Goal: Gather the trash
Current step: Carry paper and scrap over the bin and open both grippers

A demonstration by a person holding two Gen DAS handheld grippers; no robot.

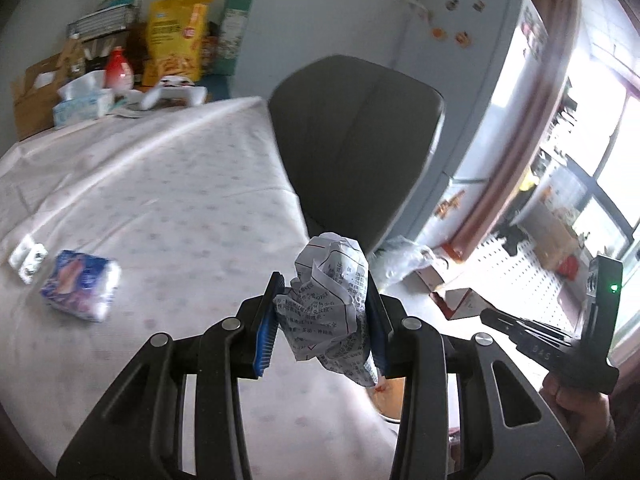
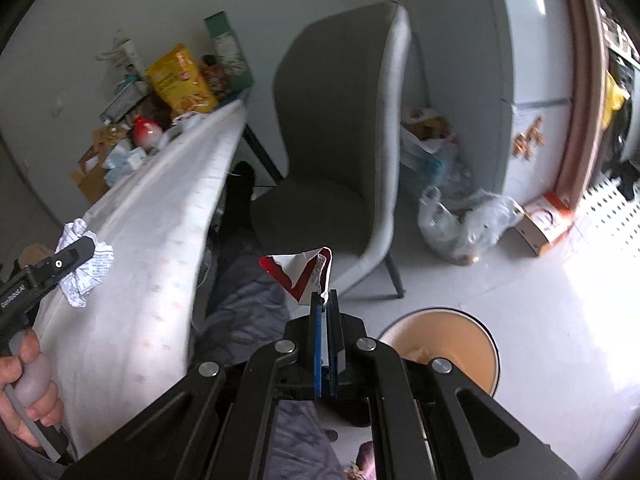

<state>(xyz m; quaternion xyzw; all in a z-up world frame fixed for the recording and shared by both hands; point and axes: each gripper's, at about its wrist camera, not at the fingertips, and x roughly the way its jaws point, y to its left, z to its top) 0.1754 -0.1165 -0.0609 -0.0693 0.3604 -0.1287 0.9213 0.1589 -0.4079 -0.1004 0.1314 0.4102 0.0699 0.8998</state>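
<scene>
My left gripper (image 1: pixel 324 324) is shut on a crumpled sheet of printed paper (image 1: pixel 334 308), held over the right edge of the table (image 1: pixel 160 184); the same paper ball (image 2: pixel 86 270) shows at the left of the right wrist view, with a hand on the handle below it. My right gripper (image 2: pixel 325 300) is shut on a torn red-and-white wrapper (image 2: pixel 302 272) that sticks up from its pads. Just right of that gripper, on the floor, stands a round bin with an orange inside (image 2: pixel 440 344). A blue packet (image 1: pixel 80 284) and a small white wrapper (image 1: pixel 28 258) lie on the tablecloth at the left.
A grey chair (image 2: pixel 340 140) stands by the table's end. Snack bags, a tissue box (image 1: pixel 80 104) and boxes crowd the table's far end. Plastic bags (image 2: pixel 464 224) and a carton (image 2: pixel 544 220) lie on the floor beside the white fridge (image 1: pixel 480 80).
</scene>
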